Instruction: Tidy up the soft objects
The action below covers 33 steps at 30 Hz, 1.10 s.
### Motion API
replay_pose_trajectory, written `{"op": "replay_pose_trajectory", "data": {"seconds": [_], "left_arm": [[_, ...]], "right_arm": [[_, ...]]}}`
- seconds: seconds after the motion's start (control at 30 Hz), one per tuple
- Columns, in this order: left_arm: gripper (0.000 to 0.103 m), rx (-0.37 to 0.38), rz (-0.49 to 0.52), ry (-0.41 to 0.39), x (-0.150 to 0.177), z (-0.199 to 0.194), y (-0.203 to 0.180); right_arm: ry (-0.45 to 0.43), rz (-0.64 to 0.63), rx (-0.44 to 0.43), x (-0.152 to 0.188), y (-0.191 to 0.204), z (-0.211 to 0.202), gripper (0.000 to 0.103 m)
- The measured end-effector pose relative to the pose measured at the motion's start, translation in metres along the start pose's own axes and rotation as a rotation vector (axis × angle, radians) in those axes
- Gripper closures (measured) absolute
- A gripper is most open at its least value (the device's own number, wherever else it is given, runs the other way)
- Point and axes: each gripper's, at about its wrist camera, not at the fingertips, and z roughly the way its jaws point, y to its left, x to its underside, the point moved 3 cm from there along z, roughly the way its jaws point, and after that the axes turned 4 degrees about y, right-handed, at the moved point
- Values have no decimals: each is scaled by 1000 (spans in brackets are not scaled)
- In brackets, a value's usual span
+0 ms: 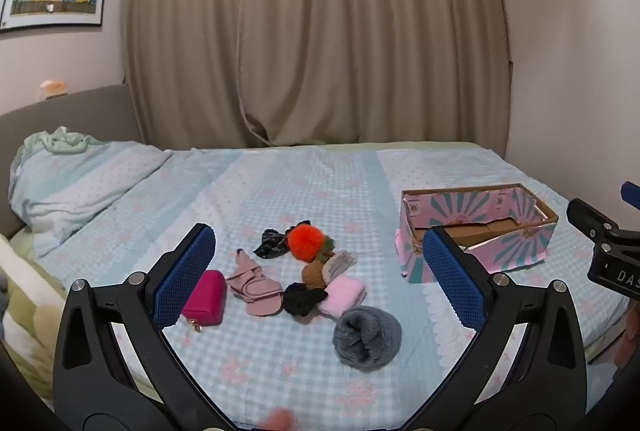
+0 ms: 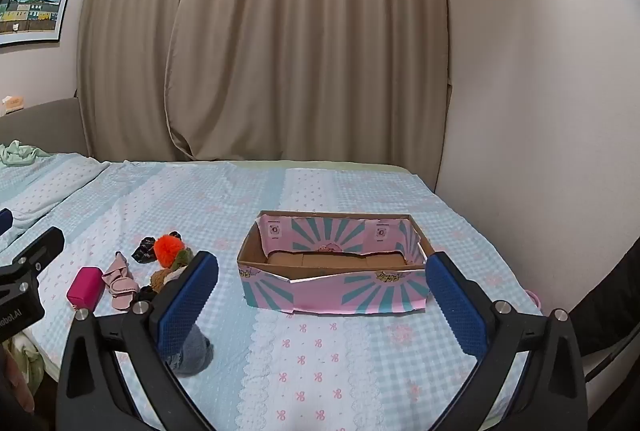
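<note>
Left gripper (image 1: 316,281): fingers (image 1: 186,277) spread wide and holding nothing, poised above the near edge of the bed (image 1: 304,175). The pile of soft objects lies directly ahead, framed between the two fingers; nearest is the grey rolled sock (image 1: 367,336), its long axis running roughly across the bed and its open end turned toward the camera. Beyond it lie the pink folded cloth (image 1: 343,291), the black scrunchie (image 1: 303,298), the pink sandal (image 1: 256,285), the magenta pouch (image 1: 206,297) by the left finger, and the orange pompom (image 1: 306,242). Right gripper (image 2: 322,297): fingers likewise spread and empty, facing the open cardboard box (image 2: 336,295), whose long axis parallels the near edge of the bed, toward its right side. The left gripper is judged the nearer to the pile; the box lies to its right.
</note>
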Motion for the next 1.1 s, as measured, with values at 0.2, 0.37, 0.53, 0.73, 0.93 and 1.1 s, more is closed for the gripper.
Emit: {"op": "replay_pose_trajectory", "data": {"seconds": [0.2,0.37,0.53,0.73,0.93,1.1], "left_arm": [[0,0,-56,-20,3,0,8],[0,-16,-44,-2,-5,-1,7],[0,-25,-32,1,-1,2,6],[0,-27,-26,1,-2,2,4],[0,-20,-34,5,-5,0,7],[0,-17,-35,11,-6,1,7]], "right_arm": [[-6,17,-14,-1,0,-3,0],[-3,9,-9,0,-3,-2,0],[4,23,-2,3,-4,-2,0],[3,23,3,4,-5,-3,0],[7,21,2,5,-3,-2,0],[8,21,3,5,-1,-2,0]]}}
